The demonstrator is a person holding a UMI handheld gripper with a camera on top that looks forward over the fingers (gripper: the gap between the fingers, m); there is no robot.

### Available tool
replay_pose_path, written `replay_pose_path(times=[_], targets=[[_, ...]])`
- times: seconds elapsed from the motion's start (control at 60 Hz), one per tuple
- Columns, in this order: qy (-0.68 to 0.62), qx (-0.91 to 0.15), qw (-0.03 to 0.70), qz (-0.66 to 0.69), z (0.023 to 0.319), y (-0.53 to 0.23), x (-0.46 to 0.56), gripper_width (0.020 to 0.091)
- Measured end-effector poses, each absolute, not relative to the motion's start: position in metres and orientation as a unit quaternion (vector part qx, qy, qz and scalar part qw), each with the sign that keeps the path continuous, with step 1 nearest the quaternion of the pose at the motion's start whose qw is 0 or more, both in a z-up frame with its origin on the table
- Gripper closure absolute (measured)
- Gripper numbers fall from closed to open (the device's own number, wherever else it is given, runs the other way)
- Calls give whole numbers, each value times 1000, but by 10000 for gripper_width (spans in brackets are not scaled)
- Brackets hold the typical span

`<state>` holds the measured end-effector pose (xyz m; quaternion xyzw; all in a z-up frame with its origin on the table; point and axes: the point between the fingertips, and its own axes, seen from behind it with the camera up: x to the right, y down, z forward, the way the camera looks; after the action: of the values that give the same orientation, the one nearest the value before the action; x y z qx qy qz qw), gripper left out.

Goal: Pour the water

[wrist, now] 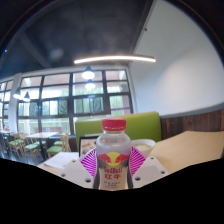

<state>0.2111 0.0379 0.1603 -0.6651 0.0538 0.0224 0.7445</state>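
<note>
A small bottle (113, 155) with a red cap and a Red Bull label stands upright between my fingers, held well above the tables. My gripper (113, 168) is shut on the bottle, with the magenta pads (90, 161) pressing on both sides of its label. The bottle's base is hidden below the fingers. No cup or other vessel shows in the gripper view.
Beyond the bottle stands a green booth seat (142, 126) with a pale table (192, 150) to its right. A wall of large windows (70, 100) lies behind, with wooden tables and chairs (22, 142) at the left. A ceiling strip light (115, 60) runs overhead.
</note>
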Motion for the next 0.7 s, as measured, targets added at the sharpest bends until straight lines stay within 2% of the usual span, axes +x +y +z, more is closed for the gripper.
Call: replay_pose_path(times=[0.083,0.2,0.283,0.333,0.433,0.483,0.533,0.65,0.7], targets=[[44,-699,713,26,114,51,202,729],[13,-724,690,7,81,66,204,720],[-9,-715,699,-20,93,68,204,727],[-7,-714,700,-24,86,65,200,727],[3,-714,700,-11,96,76,205,728],[4,-715,699,-14,90,59,188,728],[0,-714,699,-17,92,59,190,686],[-1,-727,686,-21,83,58,196,512],[-9,-742,670,-29,74,48,198,319]])
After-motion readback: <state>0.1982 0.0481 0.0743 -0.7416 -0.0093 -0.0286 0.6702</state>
